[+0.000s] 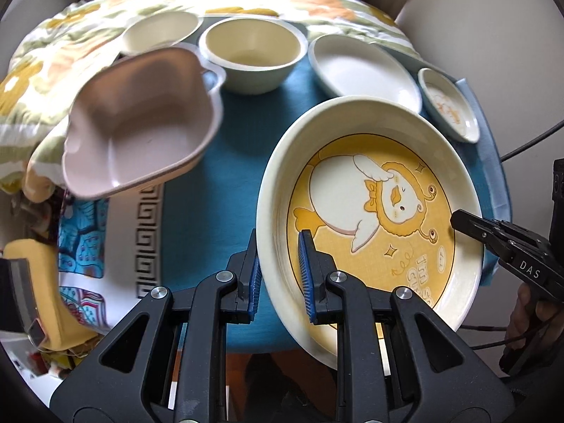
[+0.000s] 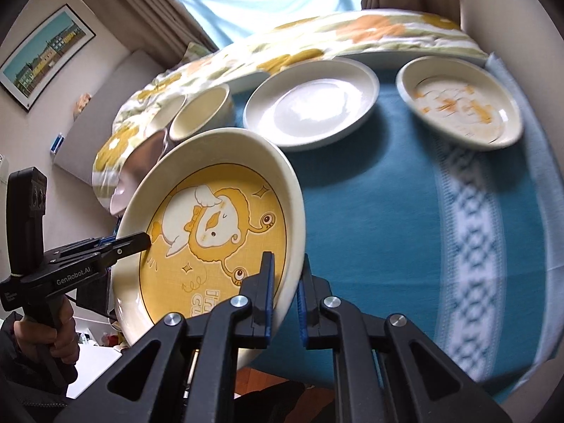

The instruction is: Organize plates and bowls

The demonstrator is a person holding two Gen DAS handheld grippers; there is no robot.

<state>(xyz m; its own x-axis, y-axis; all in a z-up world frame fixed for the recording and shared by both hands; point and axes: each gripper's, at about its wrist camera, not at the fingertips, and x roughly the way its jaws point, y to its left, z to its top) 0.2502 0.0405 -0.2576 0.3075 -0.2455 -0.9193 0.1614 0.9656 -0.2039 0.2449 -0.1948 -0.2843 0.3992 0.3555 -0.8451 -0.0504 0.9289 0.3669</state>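
Gripping opposite sides of one rim, both hand-held grippers carry a cream round ceramic plate with a yellow cartoon duck point(image 1: 370, 218) tilted above the teal cloth-covered surface point(image 1: 232, 162). The left hand-held gripper point(image 1: 280, 268) pinches the rim narrowly between its blue pads, and the right hand-held gripper point(image 2: 285, 292) clamps the far rim the same way.

Printed on the plate, white letters reading "I'm so" and a word beginning "CU" show partly behind the jaws. In the left wrist view the right hand-held gripper's side reads "DAS"; in the right wrist view the left one's body reads "GenRobot.AI".

Only the left wrist view shows a pale pink squarish plastic bowl with handles point(image 1: 141, 123) clearly, blurred at the left, and a cream round bowl point(image 1: 160, 31) behind it. Both views show a pale green round bowl with a cream inside point(image 1: 252, 54), a plain white round plate point(image 1: 366, 67) and a small cream plate with a faded orange print point(image 1: 449, 105) resting in a row on the surface. Only the right wrist view shows a framed picture of buildings point(image 2: 46, 56) on the wall and the cloth's white woven band point(image 2: 469, 246).
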